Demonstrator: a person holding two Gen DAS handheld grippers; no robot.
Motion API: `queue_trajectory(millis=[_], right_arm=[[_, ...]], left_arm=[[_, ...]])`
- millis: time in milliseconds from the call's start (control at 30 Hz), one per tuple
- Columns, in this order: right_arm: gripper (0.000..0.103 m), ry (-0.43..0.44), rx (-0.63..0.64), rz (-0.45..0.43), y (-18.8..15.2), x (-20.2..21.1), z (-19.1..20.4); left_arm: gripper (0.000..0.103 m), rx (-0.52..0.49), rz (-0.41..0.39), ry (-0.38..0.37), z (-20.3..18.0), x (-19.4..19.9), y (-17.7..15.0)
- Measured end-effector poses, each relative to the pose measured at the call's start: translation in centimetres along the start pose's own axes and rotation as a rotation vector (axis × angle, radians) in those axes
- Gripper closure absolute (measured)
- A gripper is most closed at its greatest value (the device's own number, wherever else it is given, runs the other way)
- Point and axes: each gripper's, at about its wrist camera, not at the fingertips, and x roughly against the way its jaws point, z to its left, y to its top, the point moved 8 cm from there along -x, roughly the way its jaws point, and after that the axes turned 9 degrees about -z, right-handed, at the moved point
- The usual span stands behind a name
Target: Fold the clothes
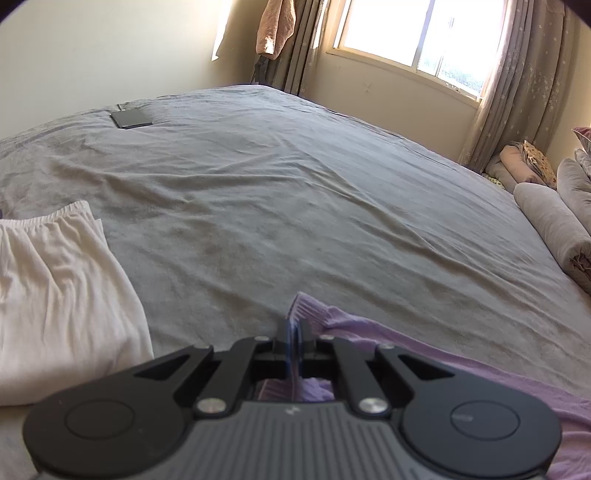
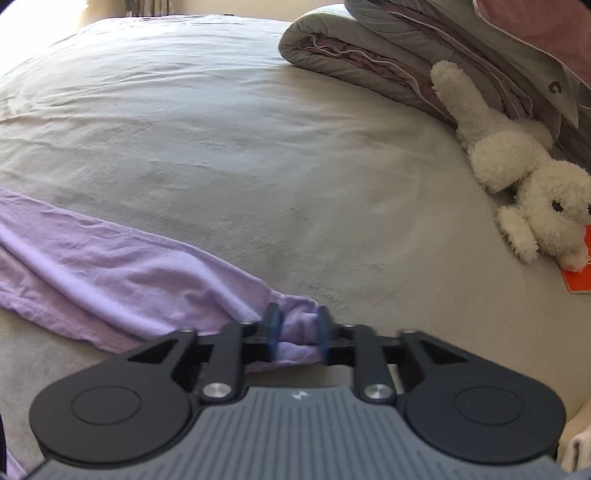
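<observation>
A lilac garment (image 1: 424,343) lies on the grey bedsheet (image 1: 258,184), stretched between my two grippers. My left gripper (image 1: 294,325) is shut on its ribbed edge, which sticks up past the blue pads. In the right wrist view the same lilac garment (image 2: 110,266) runs off to the left as a long wrinkled band. My right gripper (image 2: 295,326) is shut on its bunched end, with a wad of cloth squeezed between the blue pads. A white garment (image 1: 55,295) lies flat on the bed to the left of my left gripper.
A dark flat device (image 1: 131,119) rests at the far left of the bed. Rolled grey bedding (image 1: 550,221) lines the right side. A white plush rabbit (image 2: 517,173), an orange card (image 2: 580,273) and folded quilts (image 2: 388,55) sit at the right. A window (image 1: 424,33) lies beyond.
</observation>
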Motion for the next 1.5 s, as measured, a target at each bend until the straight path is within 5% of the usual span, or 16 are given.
queue_trajectory(millis=[200,467,733,833,900,1067,1367,1500], right_arm=[[0.099,-0.177,0.023,-0.167,3.3,1.3,-1.1],[0.099,-0.314,-0.039,-0.214,4.5,-0.1,-1.4],[0.098,-0.427,-0.098,-0.086,2.4,-3.1,-2.8],[0.078,-0.494,-0.128,-0.123,2.4,-0.9,-3.3],[0.058,-0.464,-0.204,-0.189,2.7,1.9,-3.5],[0.057,-0.305,-0.344,-0.224,2.4,7.8,-0.8],[0.057,0.346,-0.38,-0.131,2.2,9.8,19.3],[0.057,0.422,-0.22,-0.136,2.0,9.4,26.0]], left_arm=[[0.101,0.007,-0.049,-0.002,-0.1,0.5,0.6],[0.101,0.068,-0.153,-0.013,0.2,1.4,2.1],[0.097,-0.021,-0.015,0.045,0.7,-0.9,-0.2],[0.084,0.044,0.002,0.038,1.6,-0.6,0.2],[0.082,0.084,-0.003,0.036,2.1,-0.1,0.8],[0.082,0.095,-0.004,0.07,2.9,2.3,2.1],[0.082,0.192,0.128,0.051,5.9,7.8,-1.0],[0.083,0.258,0.188,-0.009,6.6,9.5,-2.9]])
